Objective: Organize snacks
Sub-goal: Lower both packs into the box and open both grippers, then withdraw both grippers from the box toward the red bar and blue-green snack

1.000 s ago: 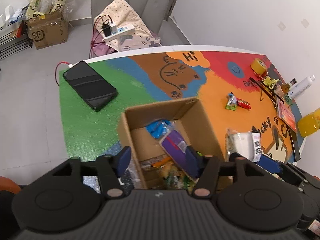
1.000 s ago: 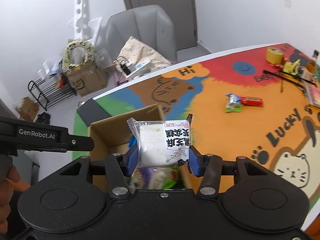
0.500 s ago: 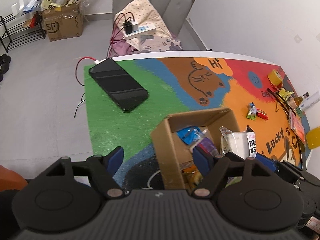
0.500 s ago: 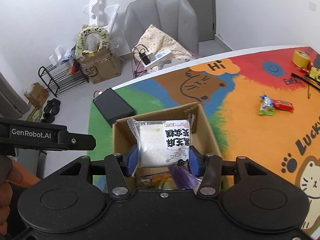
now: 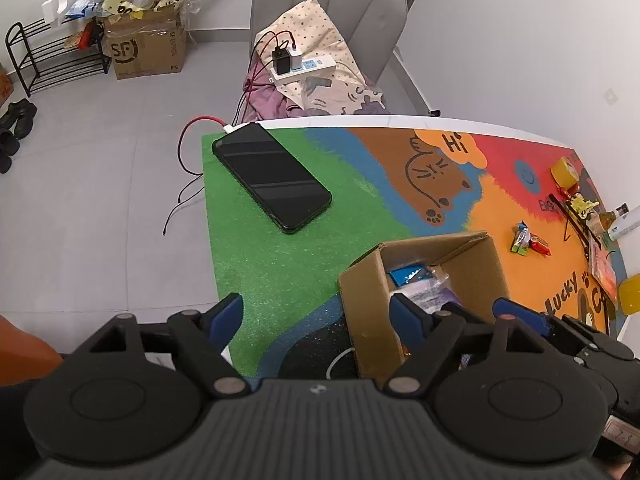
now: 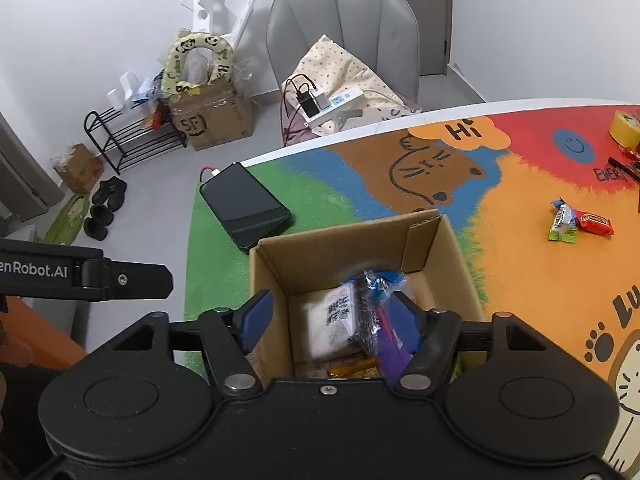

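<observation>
Both my grippers, right and left, have just been opening, empty; white packet lies in cardboard box

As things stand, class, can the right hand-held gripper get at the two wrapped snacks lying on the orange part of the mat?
Probably yes: the right hand-held gripper is open and empty, and the wrapped snacks lie uncovered.
</observation>
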The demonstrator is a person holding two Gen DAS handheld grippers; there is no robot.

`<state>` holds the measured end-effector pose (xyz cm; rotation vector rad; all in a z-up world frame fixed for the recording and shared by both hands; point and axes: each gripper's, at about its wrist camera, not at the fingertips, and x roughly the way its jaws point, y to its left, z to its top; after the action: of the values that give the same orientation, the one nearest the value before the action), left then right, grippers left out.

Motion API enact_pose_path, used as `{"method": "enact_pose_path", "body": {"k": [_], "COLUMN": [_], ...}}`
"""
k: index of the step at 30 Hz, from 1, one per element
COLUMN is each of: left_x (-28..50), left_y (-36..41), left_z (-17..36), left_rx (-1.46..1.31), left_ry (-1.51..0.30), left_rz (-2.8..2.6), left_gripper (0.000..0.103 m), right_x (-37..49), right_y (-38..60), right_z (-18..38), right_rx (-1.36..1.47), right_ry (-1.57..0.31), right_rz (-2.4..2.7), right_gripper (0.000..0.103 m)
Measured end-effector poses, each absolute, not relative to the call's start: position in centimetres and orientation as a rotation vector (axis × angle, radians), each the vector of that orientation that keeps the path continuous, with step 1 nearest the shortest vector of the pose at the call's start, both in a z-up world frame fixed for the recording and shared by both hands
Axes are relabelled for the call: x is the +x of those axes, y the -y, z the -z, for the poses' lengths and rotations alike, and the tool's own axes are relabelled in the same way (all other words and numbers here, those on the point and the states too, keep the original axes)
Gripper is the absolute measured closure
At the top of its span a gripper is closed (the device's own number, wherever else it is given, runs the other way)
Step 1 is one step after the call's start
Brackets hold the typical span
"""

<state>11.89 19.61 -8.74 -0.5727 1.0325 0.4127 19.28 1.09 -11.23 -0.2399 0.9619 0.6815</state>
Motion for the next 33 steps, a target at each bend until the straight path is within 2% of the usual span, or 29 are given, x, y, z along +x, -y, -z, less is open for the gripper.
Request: {"method": "enact_pose_path", "body": {"k": [13,33], "left_x": [13.0,20.7], "left_y": [-16.3,-7.6], "left_z": [8.0,7.0], "left_rx": [-0.560,-0.539], "left_ry": [-1.008,-0.989], "left_rz": [-0.379,-0.299], "left_gripper": [0.013,0.013], "right_x": [20.0,27.3], "right_y": [3.8,13.5], "right_z": [9.6,7.9], "right_rx": [-0.216,-0.213], "right_ry": [-0.933,-0.890], "right_rz": [-0.599,-0.481], "right_gripper": [0.018,0.004]}}
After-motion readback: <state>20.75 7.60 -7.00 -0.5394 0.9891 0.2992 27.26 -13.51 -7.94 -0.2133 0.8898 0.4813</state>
